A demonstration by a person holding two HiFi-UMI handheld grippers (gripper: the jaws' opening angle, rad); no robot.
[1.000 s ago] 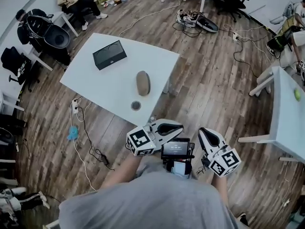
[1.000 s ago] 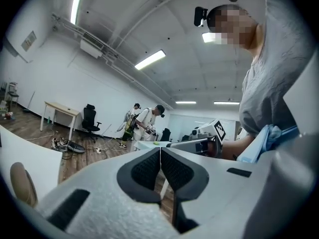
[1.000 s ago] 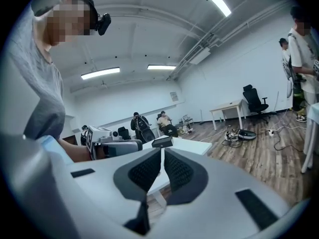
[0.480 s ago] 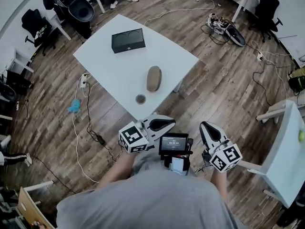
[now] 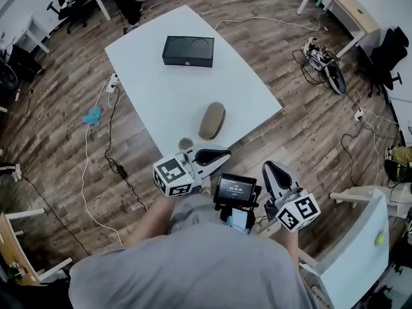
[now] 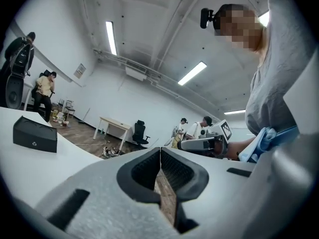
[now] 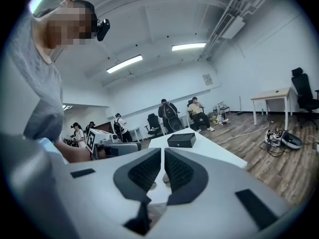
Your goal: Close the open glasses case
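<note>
The person has walked up to the counter (image 5: pixel 161 89). A second ago it lay in the upper part of the head view, well apart from both tools; now its near corner sits just above them at the middle of the frame. The glasses case (image 5: pixel 212 121), a brown oval, lies near that corner, with a small round thing (image 5: pixel 186 143) just beside it toward the person and a black box (image 5: pixel 188 51) well apart at the upper end. From this height I cannot tell how far its lid stands open. The left gripper (image 5: pixel 225 154) points toward the right of the frame with its jaws pressed together on nothing. The right gripper (image 5: pixel 270 170) points up the frame, its jaws all but touching and empty too. Neither touches the case. The approach looks nearly done, so reaching out over the counter edge to the case is probably next, and the closing itself is not yet begun.
</note>
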